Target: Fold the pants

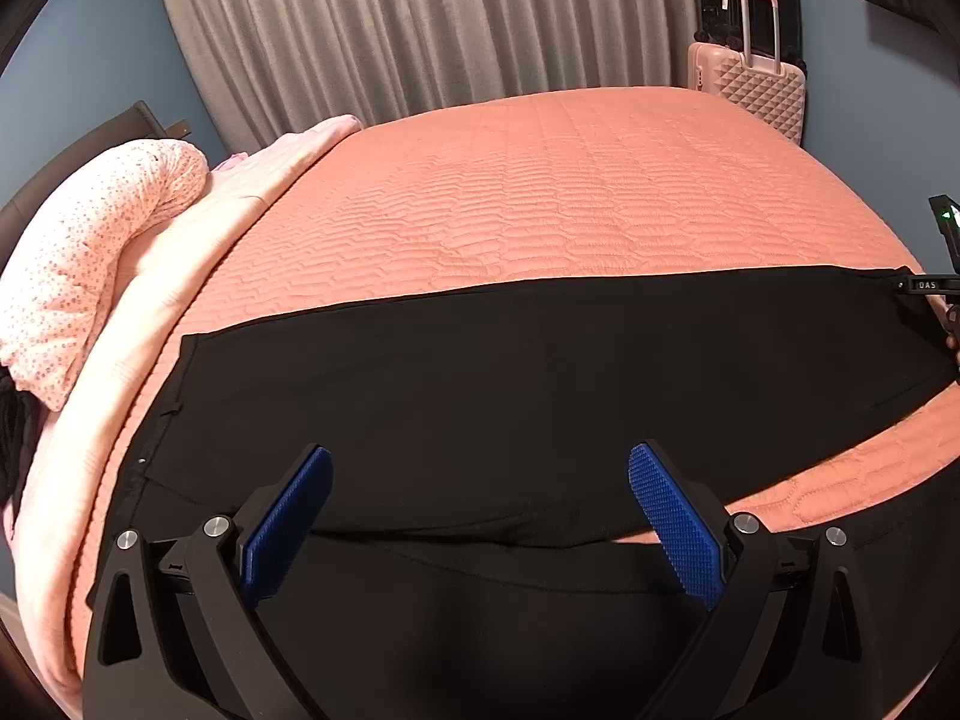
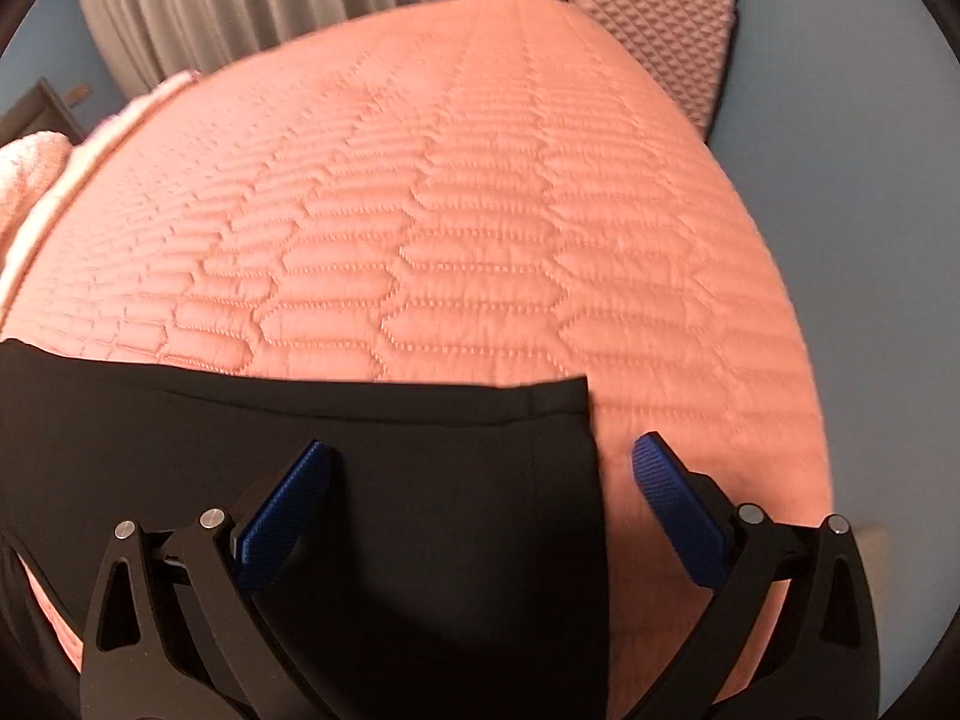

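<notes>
Bedspread [image 1: 570, 192]: both grippers [image 1: 480, 504] agape over pants [image 1: 480, 372]

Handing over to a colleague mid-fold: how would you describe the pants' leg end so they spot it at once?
Start from the salmon quilted bedspread that covers the bed. The black pants lie flat across its near side. Their leg end is the squared-off hem under the open right gripper, the only straight vertical edge where black meets salmon.

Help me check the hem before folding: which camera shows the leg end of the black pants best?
Right wrist: the pants' leg end lies close between its open fingers. Left wrist shows that end only small at the frame's edge.
</notes>
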Action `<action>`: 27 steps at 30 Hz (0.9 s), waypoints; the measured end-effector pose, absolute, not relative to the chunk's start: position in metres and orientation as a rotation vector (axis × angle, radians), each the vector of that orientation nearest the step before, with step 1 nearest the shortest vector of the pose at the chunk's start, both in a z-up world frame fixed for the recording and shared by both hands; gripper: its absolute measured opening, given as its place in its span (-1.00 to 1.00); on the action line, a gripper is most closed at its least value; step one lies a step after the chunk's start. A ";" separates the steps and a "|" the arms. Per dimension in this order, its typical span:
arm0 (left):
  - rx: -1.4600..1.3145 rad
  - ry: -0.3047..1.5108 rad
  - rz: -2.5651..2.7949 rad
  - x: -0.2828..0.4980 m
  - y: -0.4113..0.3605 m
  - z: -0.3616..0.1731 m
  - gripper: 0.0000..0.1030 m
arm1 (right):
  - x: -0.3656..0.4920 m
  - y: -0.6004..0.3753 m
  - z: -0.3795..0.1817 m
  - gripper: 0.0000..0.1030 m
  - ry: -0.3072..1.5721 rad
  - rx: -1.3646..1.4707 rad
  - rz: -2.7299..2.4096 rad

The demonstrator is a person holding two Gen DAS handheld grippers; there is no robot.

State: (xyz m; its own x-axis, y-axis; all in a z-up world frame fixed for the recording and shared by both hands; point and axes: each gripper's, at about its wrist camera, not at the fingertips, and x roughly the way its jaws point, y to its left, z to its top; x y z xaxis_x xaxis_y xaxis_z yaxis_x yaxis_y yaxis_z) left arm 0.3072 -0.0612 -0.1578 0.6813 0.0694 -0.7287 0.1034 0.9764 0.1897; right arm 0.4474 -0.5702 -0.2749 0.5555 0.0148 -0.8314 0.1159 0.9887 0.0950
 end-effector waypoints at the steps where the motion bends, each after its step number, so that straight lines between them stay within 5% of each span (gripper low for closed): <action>1: 0.227 0.819 -0.023 0.309 -0.061 -0.161 0.90 | 0.445 -0.571 -0.276 0.91 0.961 0.146 -0.054; 5: 0.238 0.809 -0.039 0.311 -0.058 -0.169 0.90 | 0.440 -0.563 -0.273 0.86 0.978 0.116 -0.063; 7: 0.236 0.823 -0.042 0.312 -0.054 -0.173 0.90 | 0.436 -0.562 -0.265 0.18 0.952 0.086 -0.073; 8: 0.239 0.829 -0.040 0.312 -0.052 -0.174 0.90 | 0.437 -0.564 -0.263 0.04 0.949 0.093 -0.078; 9: 0.249 0.838 -0.019 0.314 -0.047 -0.176 0.90 | 0.436 -0.569 -0.262 -0.50 0.949 0.130 -0.048; 10: 0.253 0.844 -0.002 0.316 -0.041 -0.177 0.90 | 0.435 -0.571 -0.259 -0.67 0.948 0.160 -0.038; 20: 0.245 0.823 0.280 0.418 0.126 -0.168 0.90 | 0.417 -0.557 -0.246 -0.85 0.945 0.161 -0.103; 27: 0.123 1.011 0.396 0.531 0.284 -0.214 0.86 | 0.411 -0.552 -0.252 -0.85 0.973 0.190 -0.166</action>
